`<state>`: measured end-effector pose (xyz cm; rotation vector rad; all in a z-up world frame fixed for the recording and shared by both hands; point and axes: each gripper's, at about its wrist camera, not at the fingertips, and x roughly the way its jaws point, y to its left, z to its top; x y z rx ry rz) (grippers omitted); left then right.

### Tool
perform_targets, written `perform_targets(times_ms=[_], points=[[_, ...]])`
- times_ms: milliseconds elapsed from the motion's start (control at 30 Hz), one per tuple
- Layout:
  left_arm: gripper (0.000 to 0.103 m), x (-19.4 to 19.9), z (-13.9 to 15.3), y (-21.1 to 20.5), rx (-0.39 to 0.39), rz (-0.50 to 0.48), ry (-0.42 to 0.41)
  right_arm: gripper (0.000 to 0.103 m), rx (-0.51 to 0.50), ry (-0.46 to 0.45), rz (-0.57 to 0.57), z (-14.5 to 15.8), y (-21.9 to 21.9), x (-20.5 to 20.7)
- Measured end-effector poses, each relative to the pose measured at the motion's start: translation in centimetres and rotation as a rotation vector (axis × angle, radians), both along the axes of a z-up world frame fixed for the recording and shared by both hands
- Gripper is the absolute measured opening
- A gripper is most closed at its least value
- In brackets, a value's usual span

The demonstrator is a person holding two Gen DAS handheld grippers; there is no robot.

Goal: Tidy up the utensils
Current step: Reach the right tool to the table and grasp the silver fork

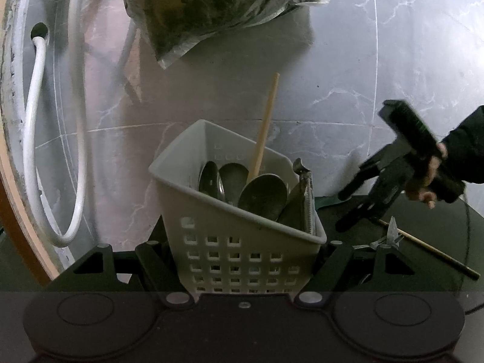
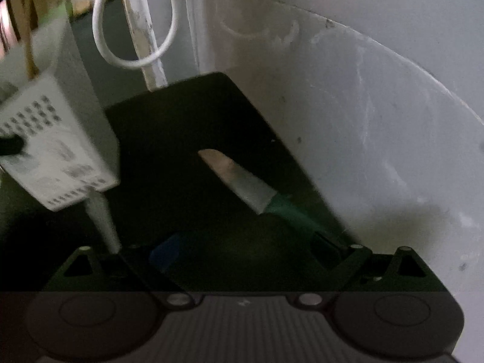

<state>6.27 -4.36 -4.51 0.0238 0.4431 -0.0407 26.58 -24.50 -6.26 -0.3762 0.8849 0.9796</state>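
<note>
the utensil basket (image 1: 242,236) sits at 6 o'clock in the left wrist view, clamped between the left gripper (image 1: 242,260) jaws, which press its perforated white walls from both sides. it holds several metal spoons (image 1: 263,195), one wooden chopstick (image 1: 263,130) standing tilted toward 12 o'clock, and a serrated tool (image 1: 307,199) against its 3 o'clock rim. only this view shows the right gripper (image 1: 360,205) at 3 o'clock, jaws apart and empty, above a second chopstick (image 1: 429,249) and a small metal piece (image 1: 390,236) on the dark worktop (image 1: 423,272). a bag of greens (image 1: 217,9) lies at 12 o'clock, a white hose (image 1: 33,139) at 9 o'clock.

only the right wrist view shows a knife (image 2: 242,181) with a green handle lying on the dark mat (image 2: 181,127) at centre, blade toward 10 o'clock. the basket (image 2: 51,142) appears blurred at 9 o'clock.
</note>
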Motion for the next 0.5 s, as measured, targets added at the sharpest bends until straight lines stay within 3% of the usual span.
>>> perform_targets(times_ms=[67,200,300,333,400,433,467,500], points=[[0.077,0.0,0.0,0.1,-0.001,-0.001,-0.001,0.096,0.078,0.054,0.031,1.0,-0.7,-1.7],[0.077,0.0,0.0,0.2,-0.003,-0.005,-0.003,0.094,0.022,-0.08,0.123,0.9,1.2,-7.1],[0.077,0.0,0.0,0.4,0.0,-0.016,-0.003,0.081,-0.052,-0.167,0.096,-0.8,3.3,-8.6],[0.077,0.0,0.0,0.5,0.001,-0.021,-0.002,0.075,-0.063,-0.169,0.073,-1.4,3.3,-8.6],[0.077,0.0,-0.1,0.6,0.002,-0.029,-0.003,0.055,-0.063,-0.171,0.03,-1.7,3.6,-8.8],[0.077,0.0,-0.1,0.7,0.004,-0.036,-0.003,0.031,-0.061,-0.181,0.011,-1.5,3.4,-9.0],[0.077,0.0,-0.1,0.8,0.004,-0.042,-0.004,0.021,-0.056,-0.199,-0.011,-1.5,3.4,-9.2],[0.077,0.0,-0.1,0.9,0.003,-0.049,-0.005,0.021,-0.047,-0.213,-0.037,-1.5,3.2,-9.5]])
